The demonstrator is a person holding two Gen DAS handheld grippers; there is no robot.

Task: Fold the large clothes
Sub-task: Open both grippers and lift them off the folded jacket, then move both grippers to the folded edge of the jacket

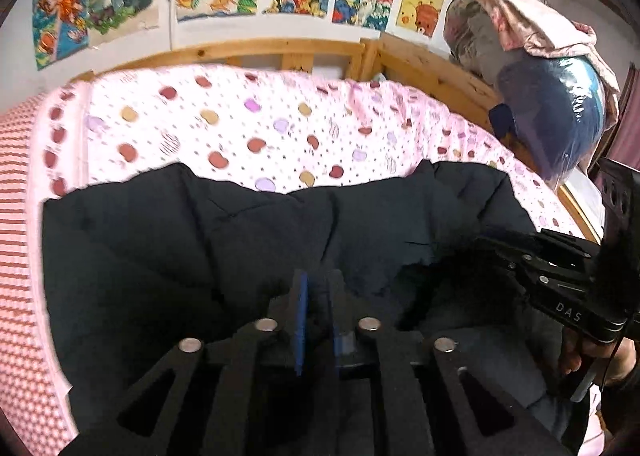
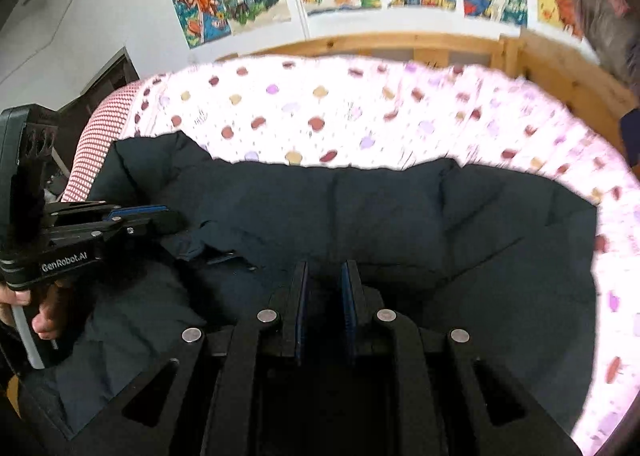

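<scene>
Lying rumpled on the bed, a dark padded jacket [image 2: 360,215]; both tongs narrowly parted, empty.

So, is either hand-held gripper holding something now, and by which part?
No. Left hand-held gripper and right one show empty gaps above the jacket.

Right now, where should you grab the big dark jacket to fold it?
Grab the dark jacket by its far edge, near the right corner, where it lies flat against the spotted sheet. Come from above with the right gripper, probably pinching the edge.
</scene>
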